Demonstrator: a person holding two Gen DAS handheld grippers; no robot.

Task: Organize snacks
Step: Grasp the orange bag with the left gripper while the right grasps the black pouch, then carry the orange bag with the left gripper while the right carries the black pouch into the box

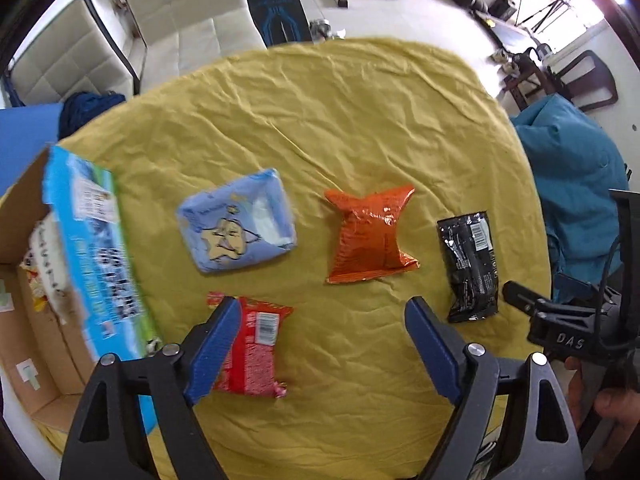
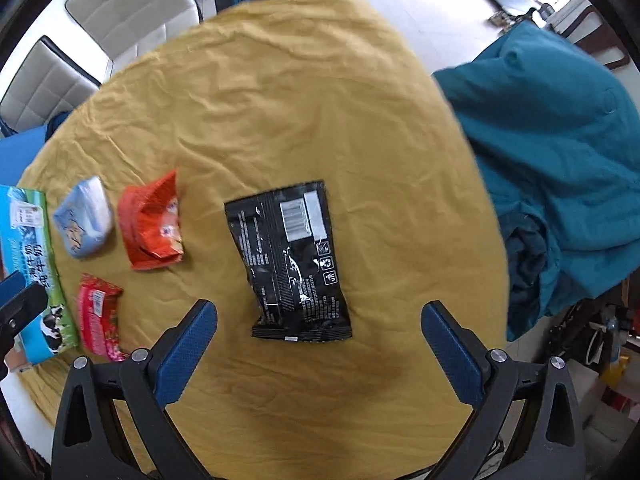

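Four snack packs lie on a yellow tablecloth. A light blue pack sits left of an orange pack, with a black pack to the right. A red pack lies partly under the left finger of my left gripper, which is open and holds nothing. A cardboard box with a blue-green printed flap stands at the left, some packets inside. My right gripper is open, hovering just short of the black pack; the orange pack, light blue pack and red pack lie to its left.
White chairs stand beyond the table. A teal blanket is heaped over a seat at the right edge. A hand holds the right tool's black body. Gym gear lies on the far floor.
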